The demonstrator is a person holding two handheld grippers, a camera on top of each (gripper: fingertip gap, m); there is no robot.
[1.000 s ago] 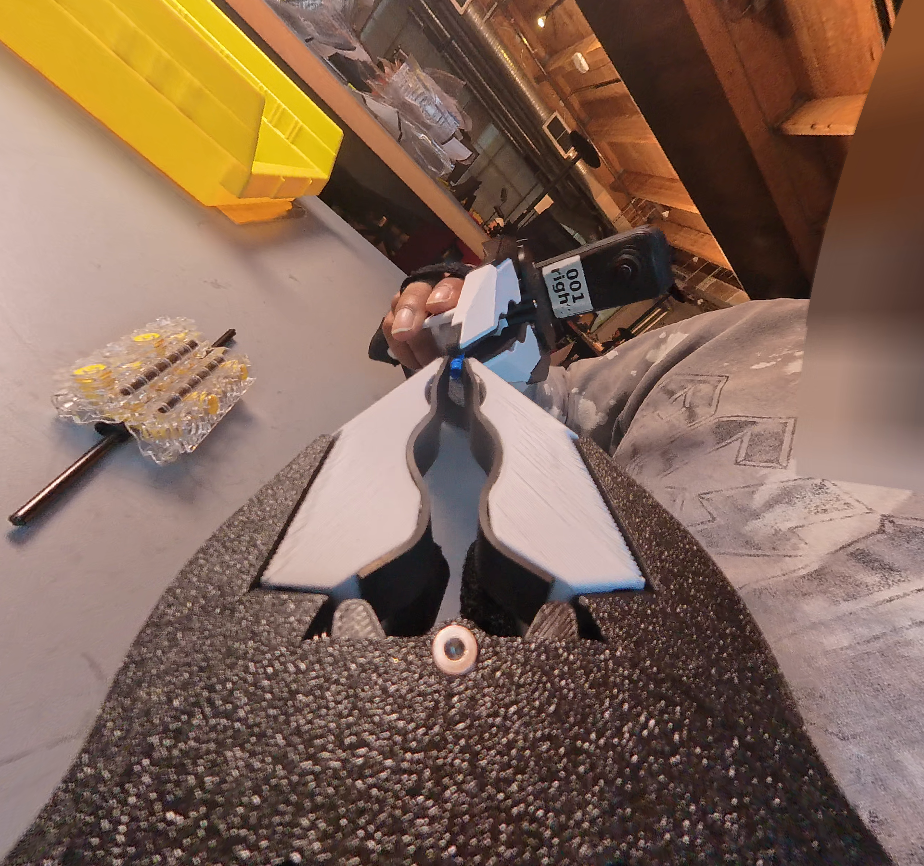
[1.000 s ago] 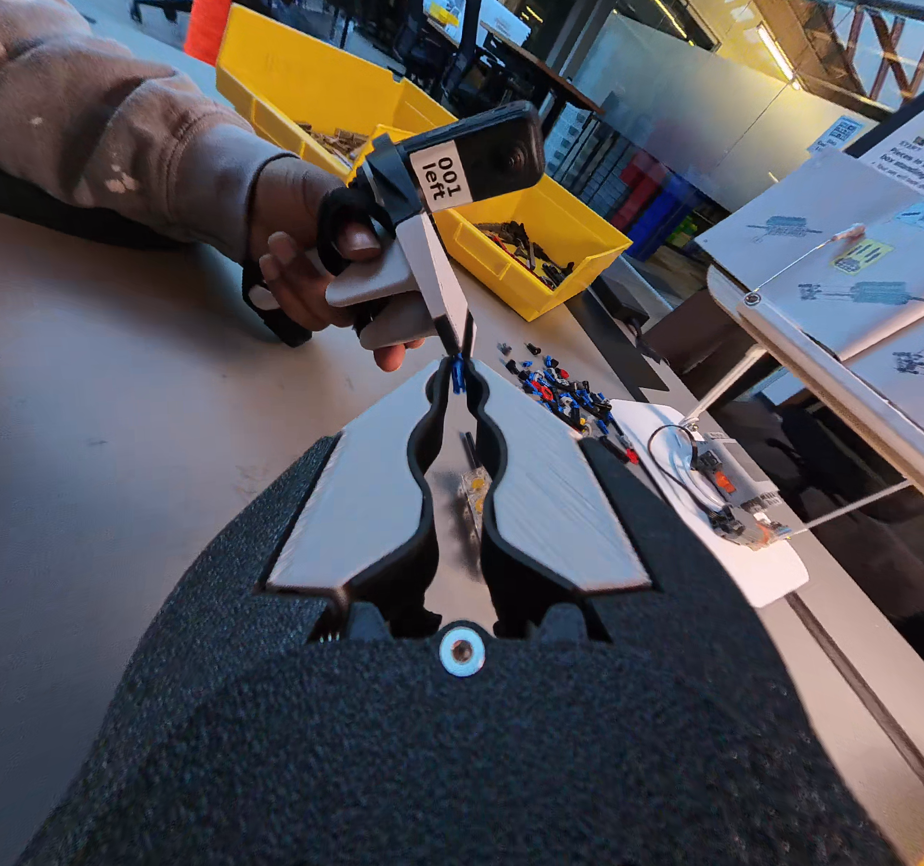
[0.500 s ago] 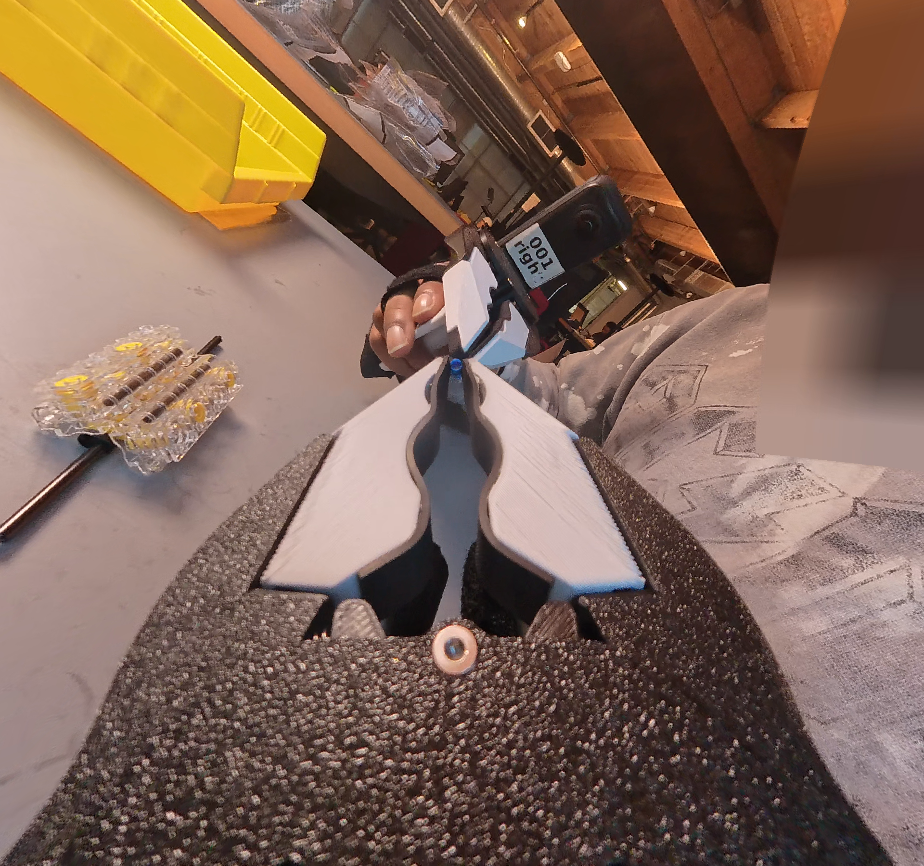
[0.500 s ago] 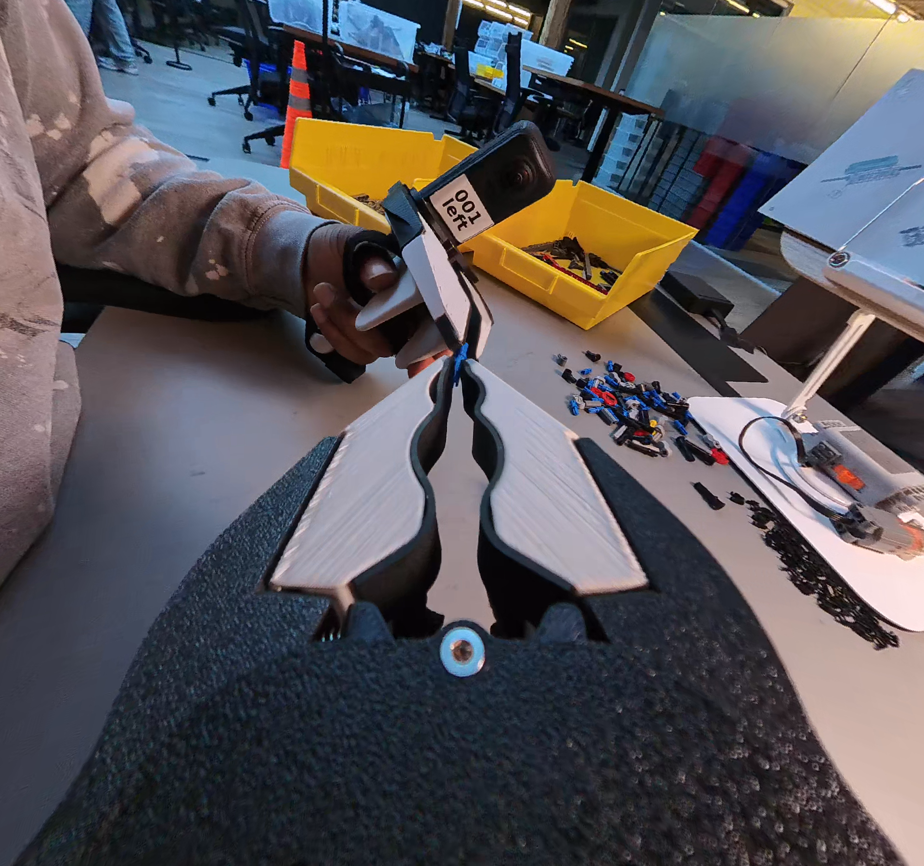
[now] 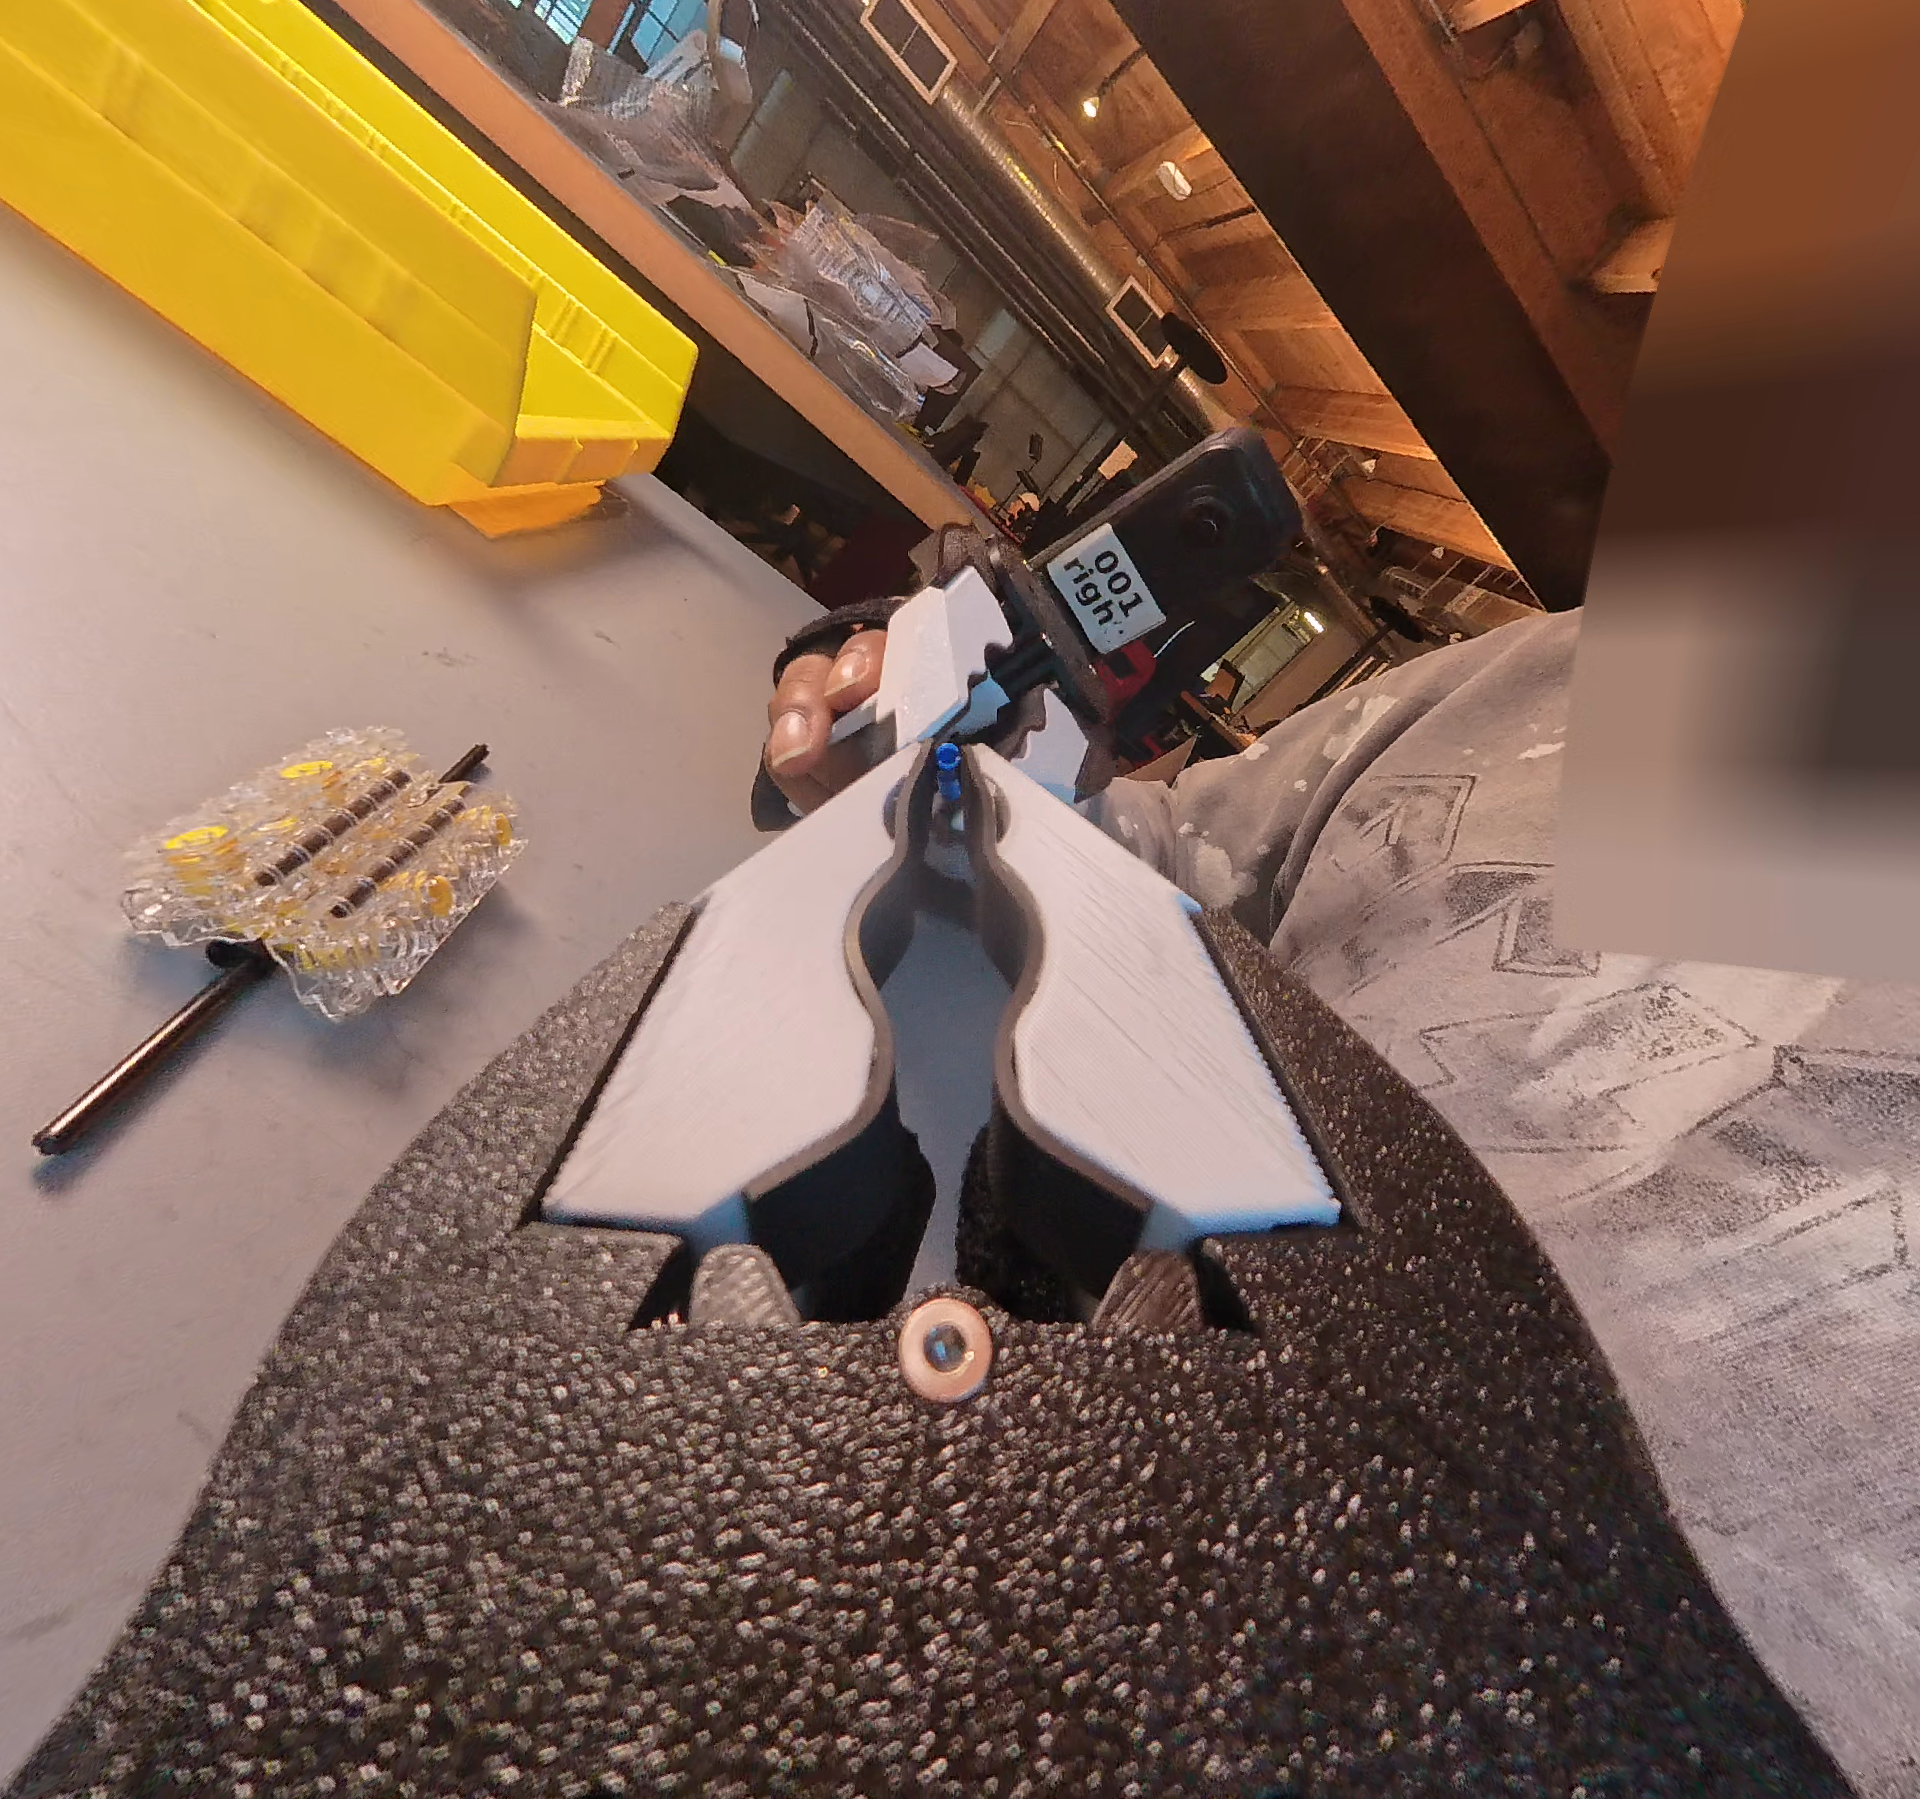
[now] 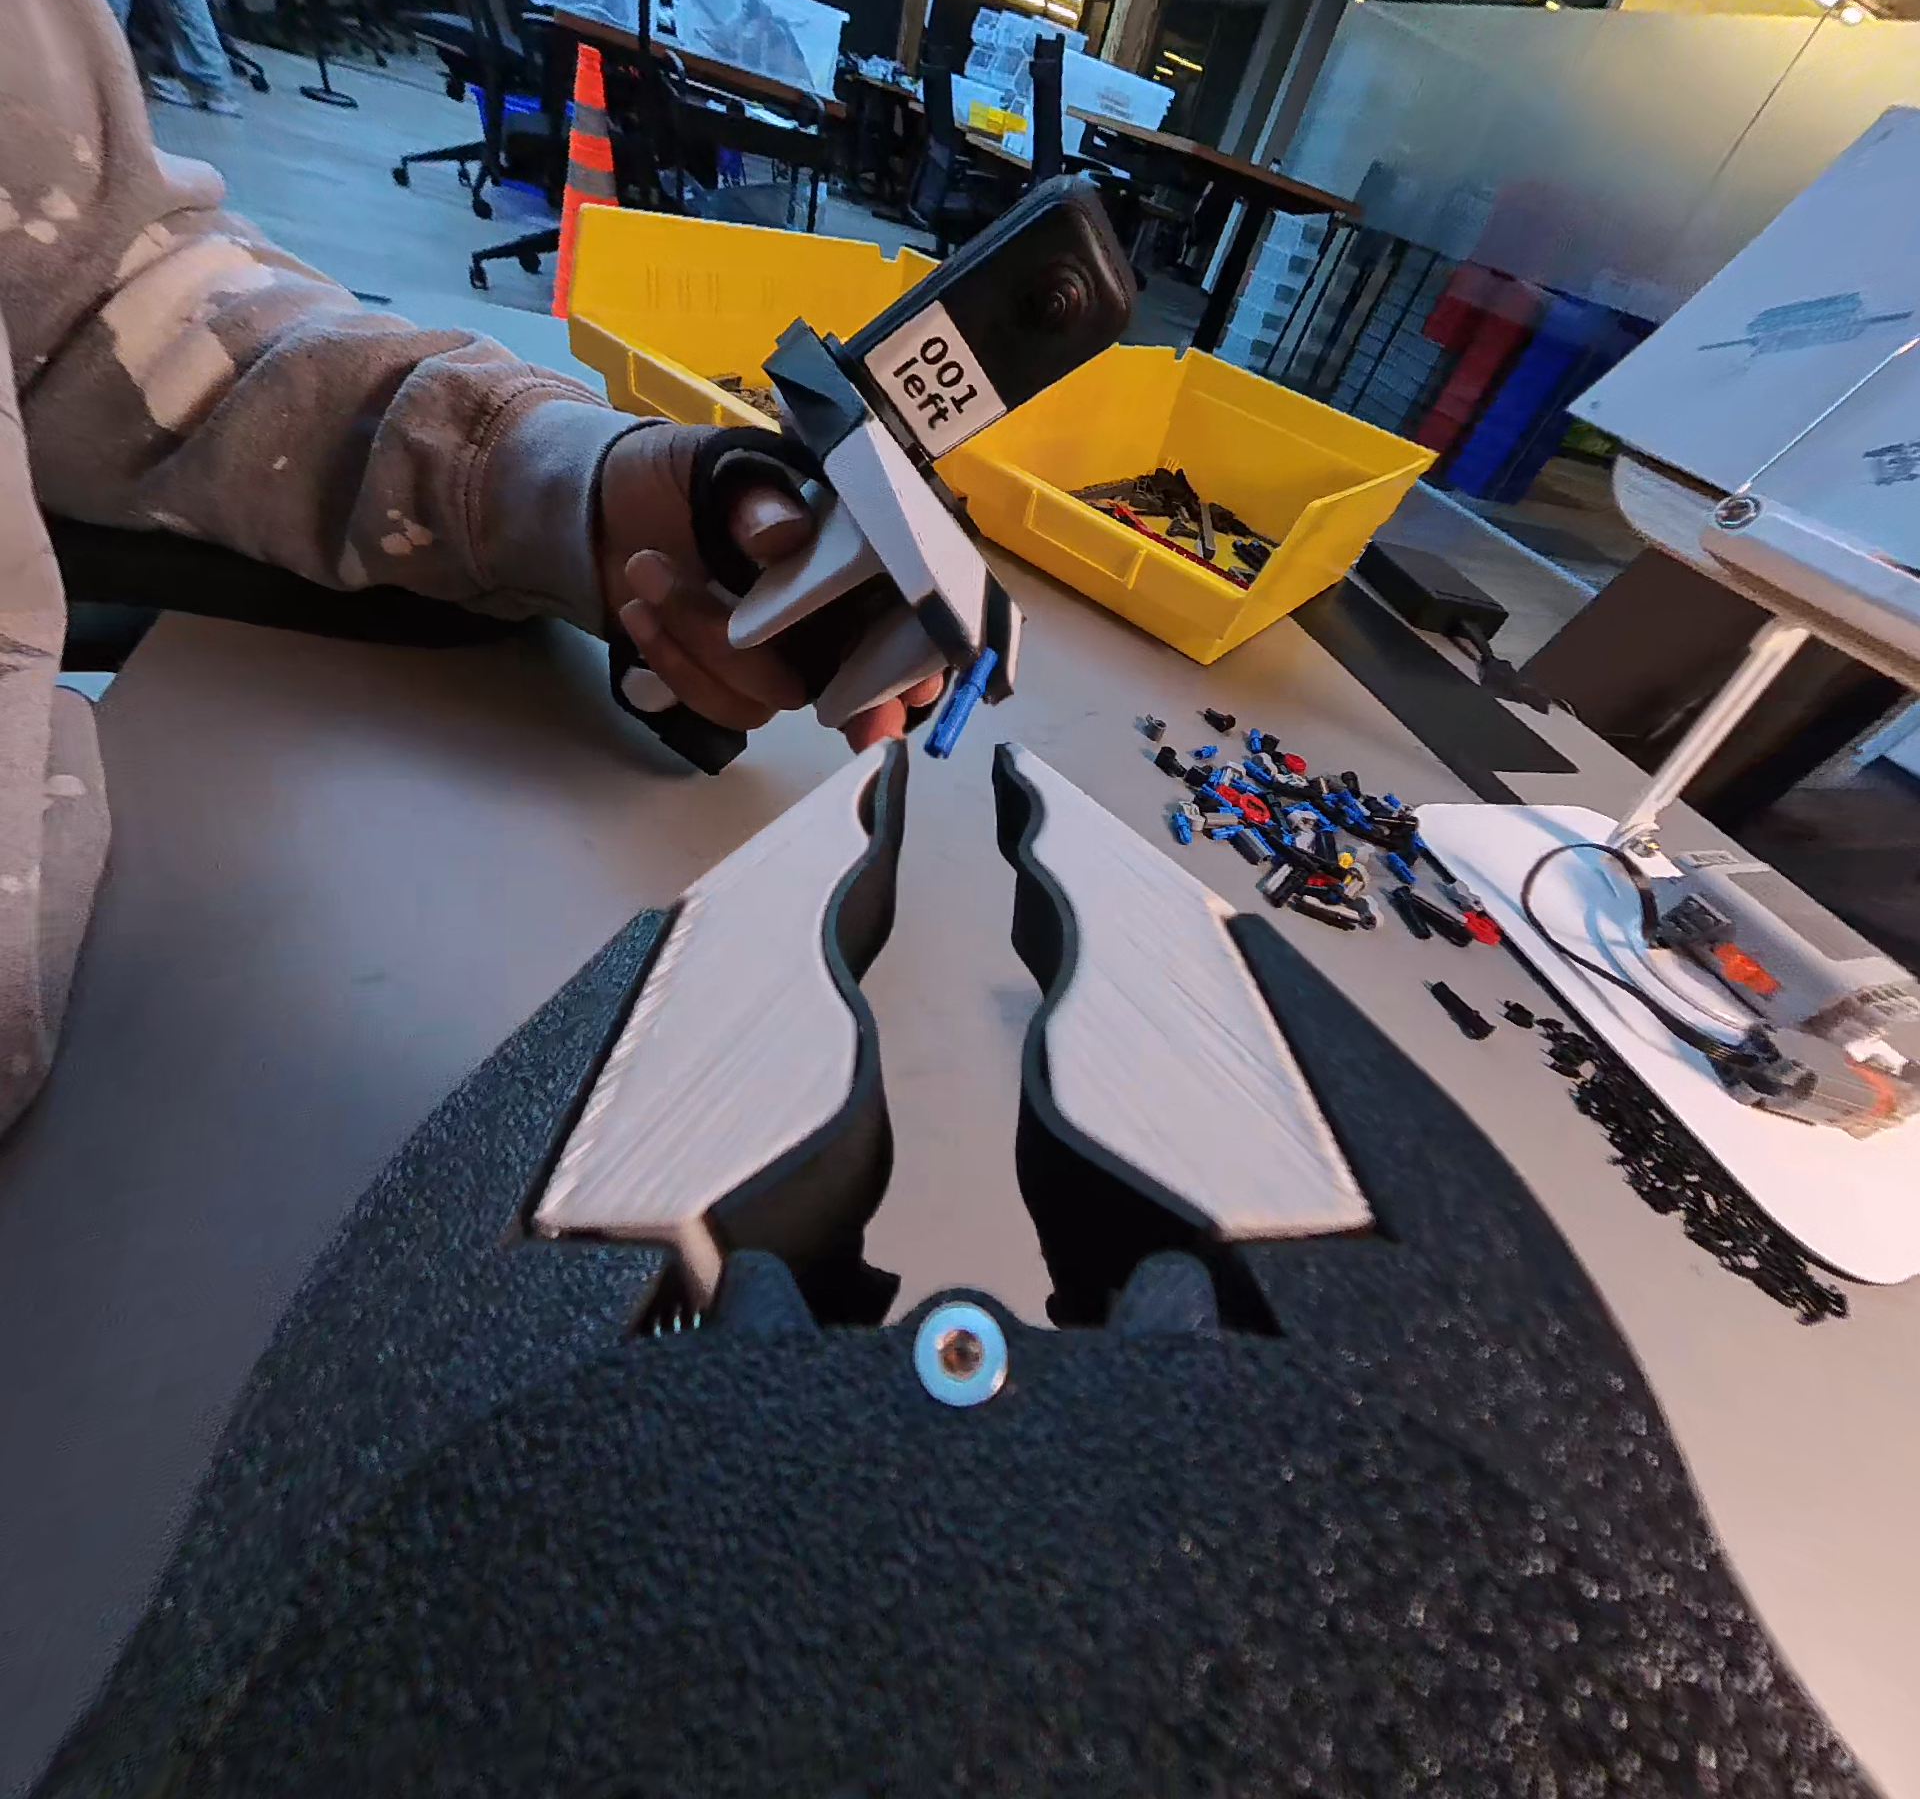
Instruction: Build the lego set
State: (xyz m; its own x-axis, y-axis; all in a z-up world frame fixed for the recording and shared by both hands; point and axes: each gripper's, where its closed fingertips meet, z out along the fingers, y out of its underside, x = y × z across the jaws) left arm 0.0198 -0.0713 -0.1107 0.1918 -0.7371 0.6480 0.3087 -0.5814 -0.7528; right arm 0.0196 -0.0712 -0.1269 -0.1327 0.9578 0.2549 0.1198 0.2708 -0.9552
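My left gripper [image 5: 943, 793] is shut on a small blue pin [image 5: 943, 770] and holds it above the grey table. In the right wrist view the pin [image 6: 958, 710] sticks down out of the left gripper's tips [image 6: 987, 674]. My right gripper [image 6: 951, 757] is open and empty, its tips on either side just below the pin, not touching it. One of the right gripper's white fingers [image 5: 935, 653] shows just past the pin in the left wrist view, with a hand behind it.
A clear plastic part with yellow and dark inserts [image 5: 322, 866] lies on a black rod [image 5: 135, 1058] at left. Yellow bins [image 5: 312, 222] [image 6: 1174, 482] stand behind. Loose small pieces [image 6: 1288, 835] and a white stand base [image 6: 1787, 1199] with a wired grey motor [image 6: 1829, 1032] lie right. The tips of both grippers are at nearly the same place.
My right gripper has opened and let go of the blue pin, which both grippers held before. The left gripper still holds the pin.
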